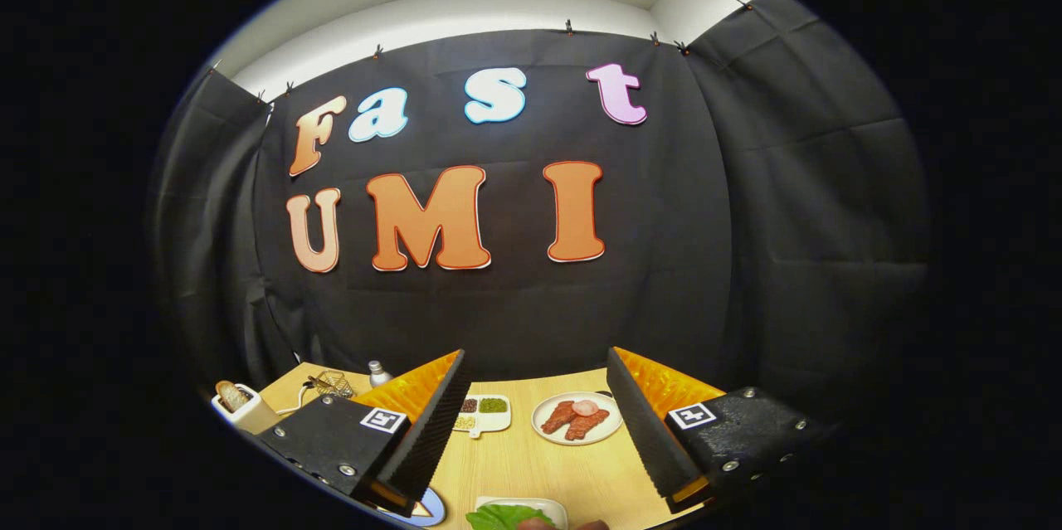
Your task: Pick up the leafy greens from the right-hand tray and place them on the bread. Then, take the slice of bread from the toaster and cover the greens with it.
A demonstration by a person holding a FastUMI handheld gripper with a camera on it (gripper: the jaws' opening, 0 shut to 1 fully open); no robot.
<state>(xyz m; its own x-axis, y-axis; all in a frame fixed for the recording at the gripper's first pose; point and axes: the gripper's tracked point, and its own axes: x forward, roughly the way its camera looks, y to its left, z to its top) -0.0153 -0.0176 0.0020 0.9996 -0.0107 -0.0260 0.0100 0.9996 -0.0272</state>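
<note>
Gripper (531, 422): fingers spread wide apart, nothing between them, held high above the wooden surface (531, 464).

Leafy greens (502, 517): directly below and slightly behind the fingertips, lying on a white tray (543, 505). Something brownish touching the near edge of the greens, too cropped to identify.

Toaster (245, 412): well off to the left, beyond the left finger, with a slice of bread (228, 394) standing upright in its slot.

Also ahead, between the fingers: a divided white dish (485, 414) of small grains or seeds, and a round plate (577, 418) carrying reddish meat slices. Beyond the left finger: a wire basket (333, 382) and a small bottle (379, 372).

Step judged in hand: reaching for the greens. To do well:
- Tilt downward and draw back until the greens sit between the fingers.
- Keep the opening wide during descent; close only once both fingers bracket the leaf.
- Pinch the leaf body, not the thin edge; avoid scraping the tray rim.
- Lift straight up before travelling.

Legible writing: none. Square black-and-white markers (384, 420) on the finger mounts, no text.
</note>
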